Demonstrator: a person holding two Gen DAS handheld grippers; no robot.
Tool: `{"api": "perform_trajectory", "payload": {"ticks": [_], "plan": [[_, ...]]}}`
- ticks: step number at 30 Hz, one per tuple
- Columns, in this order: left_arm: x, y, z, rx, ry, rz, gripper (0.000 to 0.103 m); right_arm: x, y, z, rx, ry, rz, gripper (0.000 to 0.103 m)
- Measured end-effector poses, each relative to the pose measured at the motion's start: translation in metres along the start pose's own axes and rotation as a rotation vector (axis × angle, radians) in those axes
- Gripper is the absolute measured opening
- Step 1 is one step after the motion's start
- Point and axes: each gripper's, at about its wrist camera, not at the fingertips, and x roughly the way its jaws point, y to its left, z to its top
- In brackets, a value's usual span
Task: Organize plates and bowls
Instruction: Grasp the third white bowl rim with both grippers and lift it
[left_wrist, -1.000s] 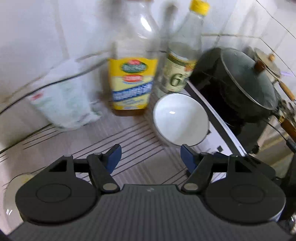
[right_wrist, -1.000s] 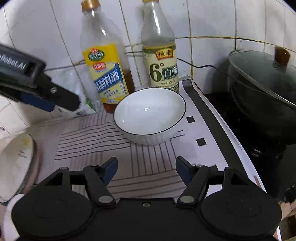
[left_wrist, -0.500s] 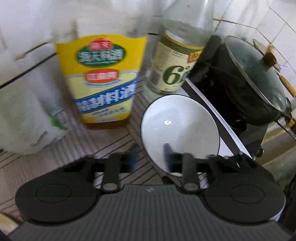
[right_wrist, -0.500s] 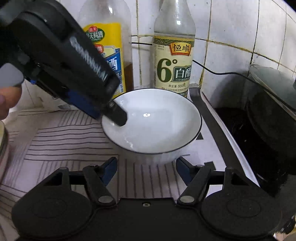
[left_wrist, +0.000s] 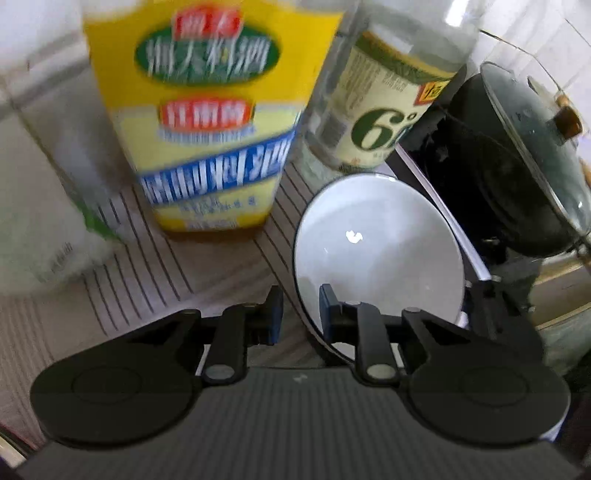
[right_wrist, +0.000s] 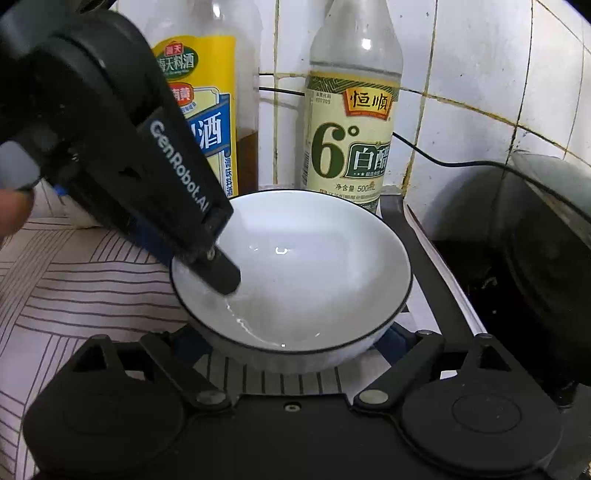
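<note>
Our white bowl (right_wrist: 314, 266) sits on the striped mat (right_wrist: 74, 288) at the bench's back edge, just before the tiled wall and beside the dark stove. We have the left gripper (left_wrist: 301, 310) straddling its near-left rim, one finger (right_wrist: 218, 269) inside, the jaws narrowed around the wall; whether they already bite we cannot tell. The right gripper (right_wrist: 291, 339) stands spread wide, flanking the bowl's front without clear contact. We judge the pick-up step in hand; next comes a firm pinch, then a level lift. Behind stand a yellow-labelled bottle (right_wrist: 207, 110) reading 海天料酒 and a vinegar bottle (right_wrist: 351, 129) reading 恒顺, 6°, 白醋, 500mL. The left tool reads "GenRobot.AI".
</note>
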Motion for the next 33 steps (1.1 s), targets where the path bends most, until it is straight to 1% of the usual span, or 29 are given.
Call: {"api": "perform_trajectory", "payload": {"ticks": [2,5,8,12,16,18,20,24,29,33], "plan": [[0.000,0.001,-0.002,-0.028,0.013,-0.024,0.017,0.002,-0.001,-0.002,0.023,-0.005,0.006,0.092],[-0.004,-0.009,-0.007,0.029,-0.002,0.010,0.017,0.000,-0.002,0.000,0.052,0.023,0.017,0.091],[-0.007,-0.018,-0.013,0.070,-0.015,0.007,0.017,-0.006,0.000,-0.002,0.032,0.018,0.007,0.091],[-0.020,-0.027,-0.023,0.083,-0.019,0.003,0.017,-0.023,0.004,-0.001,-0.006,0.005,-0.006,0.091],[-0.049,-0.037,-0.034,0.120,-0.035,0.009,0.017,-0.048,0.009,0.003,-0.028,-0.012,-0.009,0.091],[-0.064,-0.043,-0.038,0.129,-0.048,0.016,0.017,-0.061,0.009,0.007,-0.033,-0.024,0.012,0.091],[-0.080,-0.048,-0.042,0.127,-0.036,0.029,0.017,-0.075,0.011,0.011,-0.052,-0.039,0.029,0.090],[-0.123,-0.057,-0.056,0.146,-0.081,0.040,0.017,-0.107,0.018,0.019,-0.071,-0.080,0.038,0.090],[-0.174,-0.061,-0.077,0.127,-0.110,0.046,0.017,-0.150,0.030,0.026,-0.122,-0.127,0.064,0.090],[-0.193,-0.063,-0.094,0.115,-0.109,0.074,0.017,-0.177,0.041,0.023,-0.161,-0.146,0.091,0.090]]}}
